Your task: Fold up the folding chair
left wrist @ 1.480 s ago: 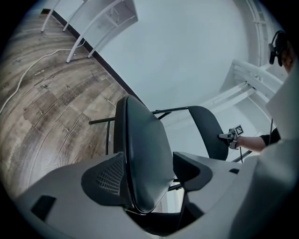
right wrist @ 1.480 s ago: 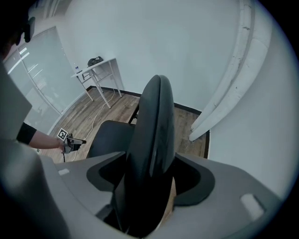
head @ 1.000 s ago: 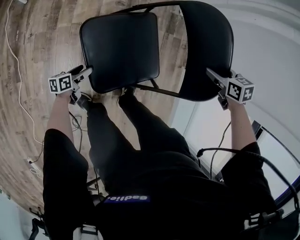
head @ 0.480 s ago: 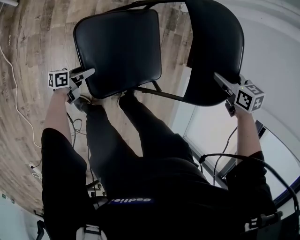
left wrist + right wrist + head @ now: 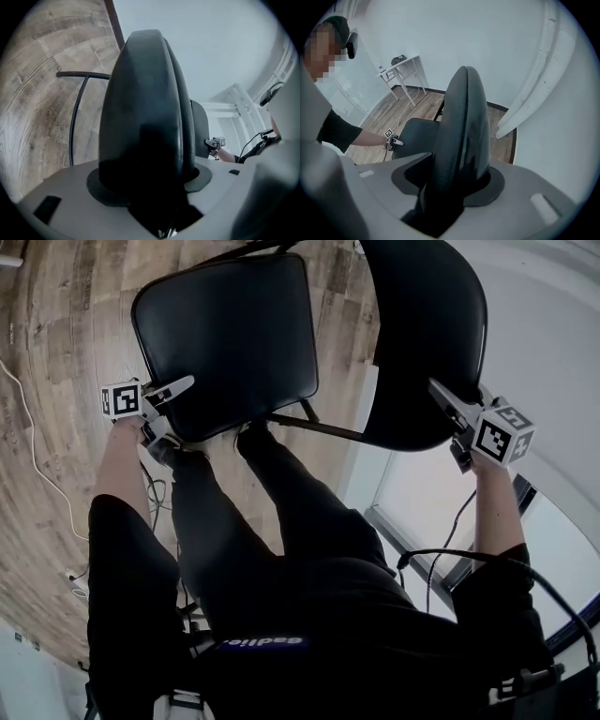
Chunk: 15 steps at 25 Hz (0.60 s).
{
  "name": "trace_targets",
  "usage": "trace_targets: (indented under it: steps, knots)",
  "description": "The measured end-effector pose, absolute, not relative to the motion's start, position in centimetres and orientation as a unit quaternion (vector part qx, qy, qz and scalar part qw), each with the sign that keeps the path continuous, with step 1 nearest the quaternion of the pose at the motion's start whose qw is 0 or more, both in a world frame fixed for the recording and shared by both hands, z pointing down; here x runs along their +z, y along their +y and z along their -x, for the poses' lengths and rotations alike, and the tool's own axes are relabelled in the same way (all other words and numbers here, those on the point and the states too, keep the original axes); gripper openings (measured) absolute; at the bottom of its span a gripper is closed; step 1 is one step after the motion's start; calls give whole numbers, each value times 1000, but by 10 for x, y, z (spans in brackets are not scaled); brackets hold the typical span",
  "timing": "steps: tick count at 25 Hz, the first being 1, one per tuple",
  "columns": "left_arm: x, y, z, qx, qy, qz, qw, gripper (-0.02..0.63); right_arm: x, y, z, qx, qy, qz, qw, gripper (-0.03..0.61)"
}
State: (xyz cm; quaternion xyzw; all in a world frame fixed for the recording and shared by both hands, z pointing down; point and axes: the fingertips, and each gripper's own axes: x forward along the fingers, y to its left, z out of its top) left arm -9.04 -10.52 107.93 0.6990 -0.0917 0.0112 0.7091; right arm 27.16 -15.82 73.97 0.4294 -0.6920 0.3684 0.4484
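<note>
The black folding chair stands open in front of me in the head view, its padded seat at the centre top and its backrest to the right. My left gripper is on the seat's front left edge. In the left gripper view the seat is edge-on, filling the space between the jaws, which are shut on it. My right gripper is at the backrest's top edge, and its jaws are closing on it. In the right gripper view the backrest stands between them, with the pads against it.
A black frame tube runs under the seat to the backrest. My shoes stand just below the seat on the wooden floor. A white cable trails at the left. White wall lies to the right, and a small white table stands far off.
The left gripper has slid further left with the seat's front edge, and the seat has swung that way in view. The right gripper has stayed on the backrest's top edge.
</note>
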Motion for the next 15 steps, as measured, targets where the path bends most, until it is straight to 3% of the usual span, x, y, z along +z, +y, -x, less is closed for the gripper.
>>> trace_targets:
  steps: [15]
  knots:
    - [1062, -71, 98, 15, -168, -681, 712, 288, 728, -151, -263, 360, -703, -403, 461, 173]
